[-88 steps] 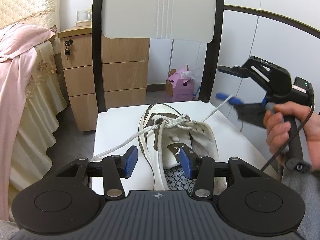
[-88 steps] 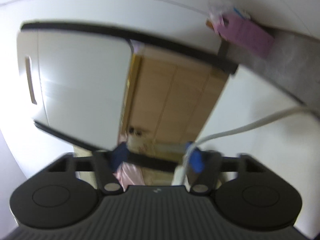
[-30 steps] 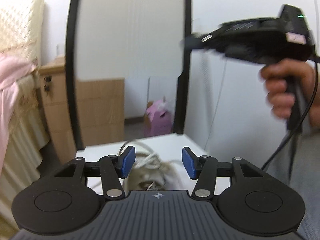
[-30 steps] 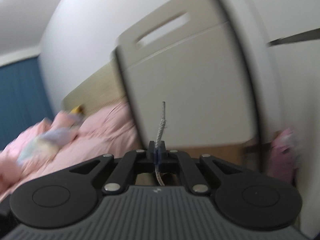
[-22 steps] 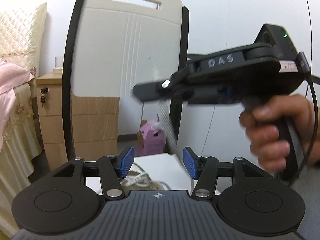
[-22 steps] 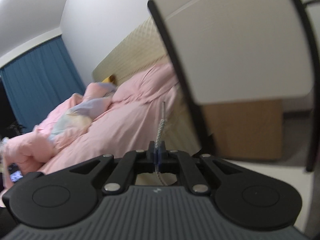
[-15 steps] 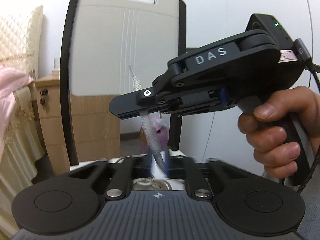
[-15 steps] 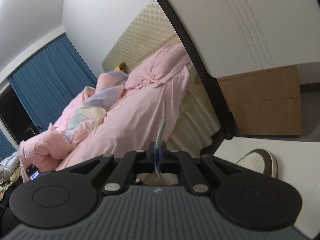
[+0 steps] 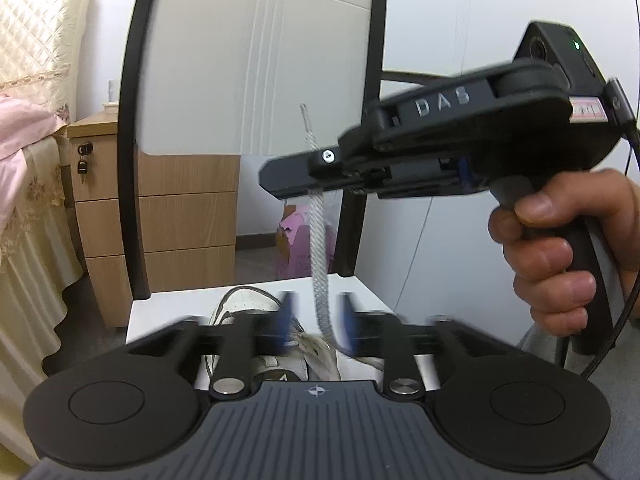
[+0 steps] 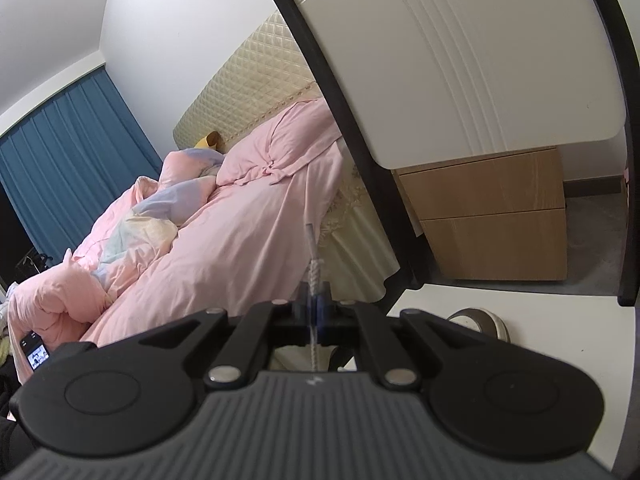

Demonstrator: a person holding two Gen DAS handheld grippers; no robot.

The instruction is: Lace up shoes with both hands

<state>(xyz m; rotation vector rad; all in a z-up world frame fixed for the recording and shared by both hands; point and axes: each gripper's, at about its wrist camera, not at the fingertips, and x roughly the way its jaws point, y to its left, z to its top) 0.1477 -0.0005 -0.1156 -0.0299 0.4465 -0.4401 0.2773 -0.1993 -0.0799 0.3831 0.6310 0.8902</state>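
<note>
Shoelace (image 9: 320,256) pinched near its tip in right gripper (image 10: 315,307) jaws; left gripper (image 9: 316,325) jaws just reopened, spread around it.

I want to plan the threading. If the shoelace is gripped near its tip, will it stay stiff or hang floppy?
Probably floppy: below the right gripper the shoelace hangs and bends near the shoe. Its short tip stands straight above, so it likely stays stiff enough to thread.
</note>
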